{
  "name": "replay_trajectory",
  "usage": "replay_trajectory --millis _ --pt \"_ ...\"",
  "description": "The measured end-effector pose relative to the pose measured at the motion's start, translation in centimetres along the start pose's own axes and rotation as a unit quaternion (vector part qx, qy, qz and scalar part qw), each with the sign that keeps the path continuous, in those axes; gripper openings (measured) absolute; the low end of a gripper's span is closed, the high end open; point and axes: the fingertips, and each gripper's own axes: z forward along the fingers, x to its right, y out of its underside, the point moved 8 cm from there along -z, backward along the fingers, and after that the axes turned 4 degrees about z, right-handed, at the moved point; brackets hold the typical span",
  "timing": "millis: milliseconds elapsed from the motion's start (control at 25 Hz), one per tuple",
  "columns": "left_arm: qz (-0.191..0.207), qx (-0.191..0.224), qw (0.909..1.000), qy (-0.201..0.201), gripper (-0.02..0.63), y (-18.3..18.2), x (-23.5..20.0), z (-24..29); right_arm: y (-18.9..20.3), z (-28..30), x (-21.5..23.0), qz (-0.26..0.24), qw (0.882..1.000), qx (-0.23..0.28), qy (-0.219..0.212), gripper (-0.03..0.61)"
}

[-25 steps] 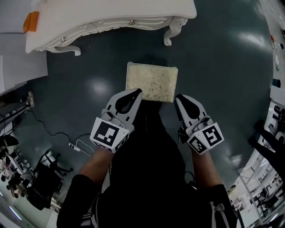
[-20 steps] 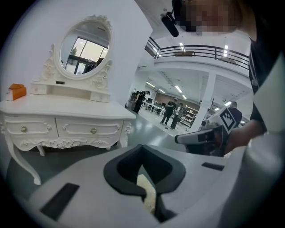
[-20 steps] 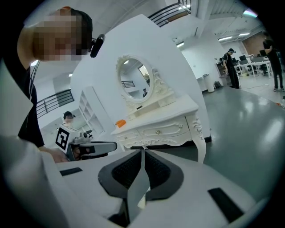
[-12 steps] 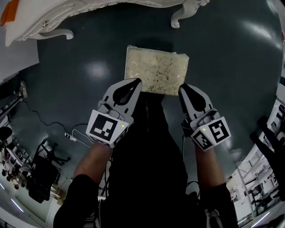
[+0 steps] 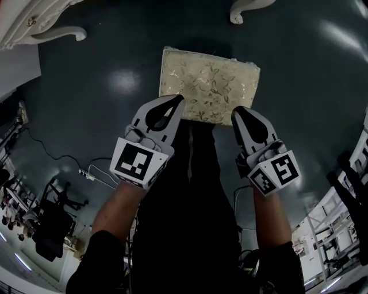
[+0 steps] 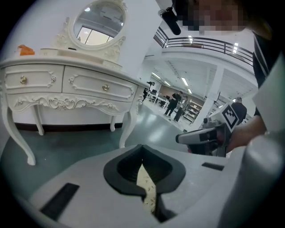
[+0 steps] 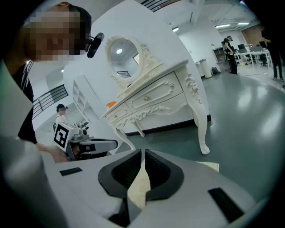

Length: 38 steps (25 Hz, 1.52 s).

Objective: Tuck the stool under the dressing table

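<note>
The stool [image 5: 208,86] has a cream floral cushion and stands on the dark floor in front of me. My left gripper [image 5: 179,99] is shut, its tip over the cushion's near left edge. My right gripper [image 5: 236,110] is shut too, at the near right edge. Neither holds anything. The white carved dressing table [image 5: 23,23] shows only at the top edge, with one leg [image 5: 250,7] beyond the stool. In the left gripper view the table [image 6: 67,84] and its oval mirror [image 6: 99,20] stand ahead of the left gripper [image 6: 142,149]. The right gripper view shows the table [image 7: 151,100] past the right gripper [image 7: 143,153].
A cable and power strip [image 5: 86,172] lie on the floor to the left, beside a dark stand [image 5: 52,224]. Racks [image 5: 345,189] line the right side. An orange item [image 6: 26,50] sits on the table top. People stand far off in the hall.
Both grippers have sunk toward the stool's near edge. The cushion looks larger and the dressing table has slid almost out of the top of the head view.
</note>
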Motion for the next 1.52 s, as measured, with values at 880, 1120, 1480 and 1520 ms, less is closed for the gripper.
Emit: replay_trajectory --millis 880,1120,1480,1520 --pt "-0.052 -0.145 0.988 -0.002 0.312 11.4 -6.1 7.7 9.0 4.7 10.5 0.029 0.989 -0.087 0.113 0.293" --pt "-0.076 -0.178 0.9809 -0.017 0.439 13.6 -7.2 8.4 10.5 4.2 12.7 0.039 0.983 -0.109 0.143 0.363" --pt "-0.147 -0.222 0.9638 -0.001 0.519 16.4 -8.6 9.7 13.0 3.3 15.8 0.076 0.972 -0.142 0.172 0.419" --pt "-0.155 -0.228 0.9612 0.002 0.525 16.7 -8.8 9.8 13.3 3.4 16.2 0.081 0.971 -0.147 0.17 0.422"
